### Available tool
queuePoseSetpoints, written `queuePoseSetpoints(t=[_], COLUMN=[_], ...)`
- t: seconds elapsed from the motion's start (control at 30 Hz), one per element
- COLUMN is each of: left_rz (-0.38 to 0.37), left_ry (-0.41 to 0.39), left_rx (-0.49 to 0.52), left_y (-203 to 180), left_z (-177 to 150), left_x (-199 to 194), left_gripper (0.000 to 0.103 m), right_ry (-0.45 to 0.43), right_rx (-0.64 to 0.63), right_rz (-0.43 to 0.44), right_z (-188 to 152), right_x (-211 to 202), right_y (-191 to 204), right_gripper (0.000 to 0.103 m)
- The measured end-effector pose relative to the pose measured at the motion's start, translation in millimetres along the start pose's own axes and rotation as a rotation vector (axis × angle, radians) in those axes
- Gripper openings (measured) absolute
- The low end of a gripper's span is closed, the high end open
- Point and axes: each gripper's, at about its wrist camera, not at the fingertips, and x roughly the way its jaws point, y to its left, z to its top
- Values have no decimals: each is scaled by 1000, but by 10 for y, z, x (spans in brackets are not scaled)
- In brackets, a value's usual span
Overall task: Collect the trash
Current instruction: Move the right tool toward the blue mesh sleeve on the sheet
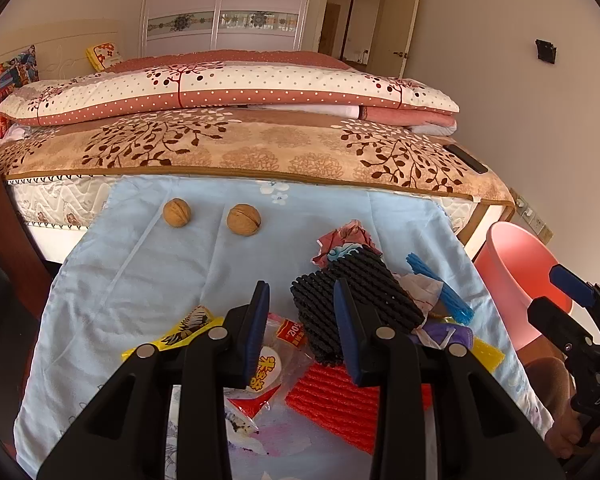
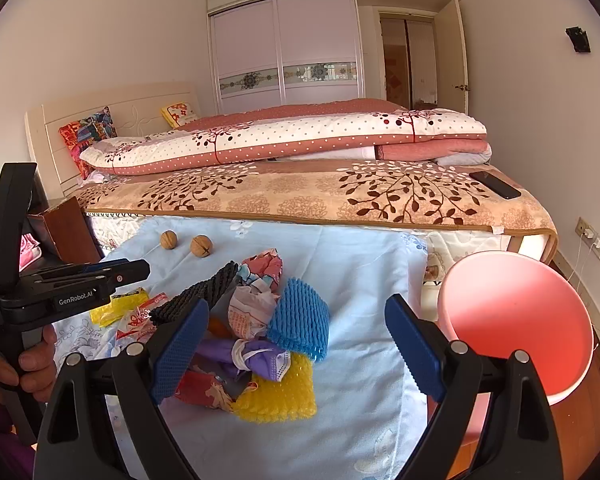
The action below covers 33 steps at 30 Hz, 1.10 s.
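A heap of trash lies on a light blue cloth point(image 1: 148, 272): black foam net point(image 1: 356, 292), red foam net point(image 1: 332, 404), blue foam net point(image 2: 300, 320), yellow foam net point(image 2: 280, 396), crumpled wrappers point(image 2: 252, 312) and a purple mask point(image 2: 256, 360). My left gripper point(image 1: 302, 320) is open and empty, hovering over the black net and snack wrappers point(image 1: 268, 364). My right gripper point(image 2: 296, 344) is wide open and empty, above the blue and yellow nets. A pink bin point(image 2: 516, 324) stands to the right of the cloth.
Two walnuts point(image 1: 210, 216) sit at the far side of the cloth. Behind is a bed point(image 2: 300, 192) with folded quilts and a phone point(image 2: 496, 184) on it. A wooden nightstand point(image 2: 68, 228) is at the left.
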Motion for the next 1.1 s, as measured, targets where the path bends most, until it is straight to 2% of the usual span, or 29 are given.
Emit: queuePoseSetpoints(t=[0.57,1.1], left_rz=[-72,-100], left_ry=[11,28], left_rx=[-47,-31], left_y=[108,26], left_z=[37,37], left_x=[-55,-35], left_gripper=[34,34], right_ry=[17,50], right_rx=[12,21], right_rz=[2,17], right_z=[-27,-62], right_x=[18,97], right_y=[-53,-71], right_gripper=[85,81])
